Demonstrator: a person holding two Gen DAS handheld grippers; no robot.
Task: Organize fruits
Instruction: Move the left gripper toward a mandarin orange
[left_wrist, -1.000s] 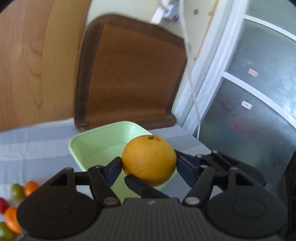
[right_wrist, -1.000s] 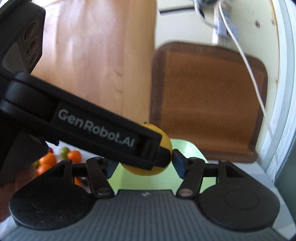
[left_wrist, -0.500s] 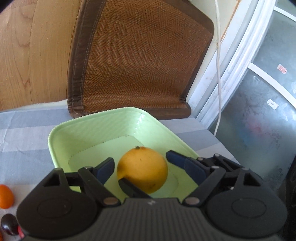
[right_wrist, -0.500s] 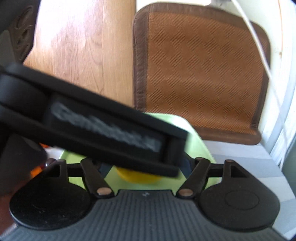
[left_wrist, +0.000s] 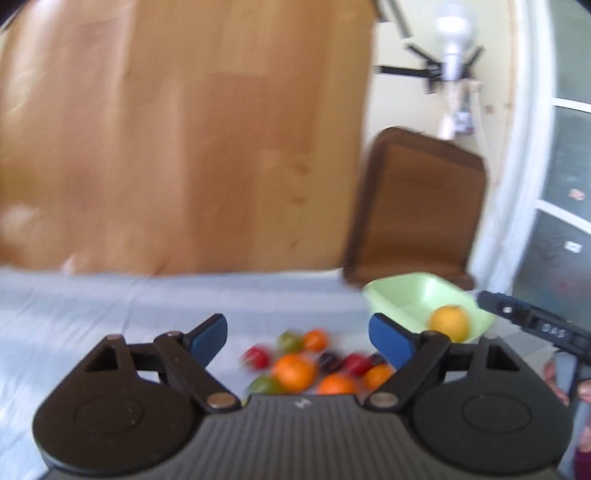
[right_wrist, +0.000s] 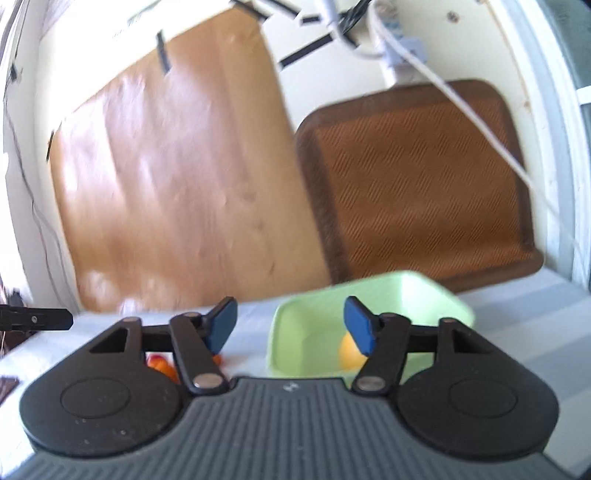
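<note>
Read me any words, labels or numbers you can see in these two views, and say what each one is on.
"DAS": white letters on the black right gripper body, seen at the right edge of the left wrist view; blurred, so this reading is uncertain.
Small white logo marks on the grey housings of both grippers: too small to read.
White sticker on the window: too blurred to read.

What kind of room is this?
Probably a home dining corner: grey-striped tablecloth, pale green plastic dish holding a yellow-orange citrus fruit, brown woven seat mat leaning against the wall.
</note>
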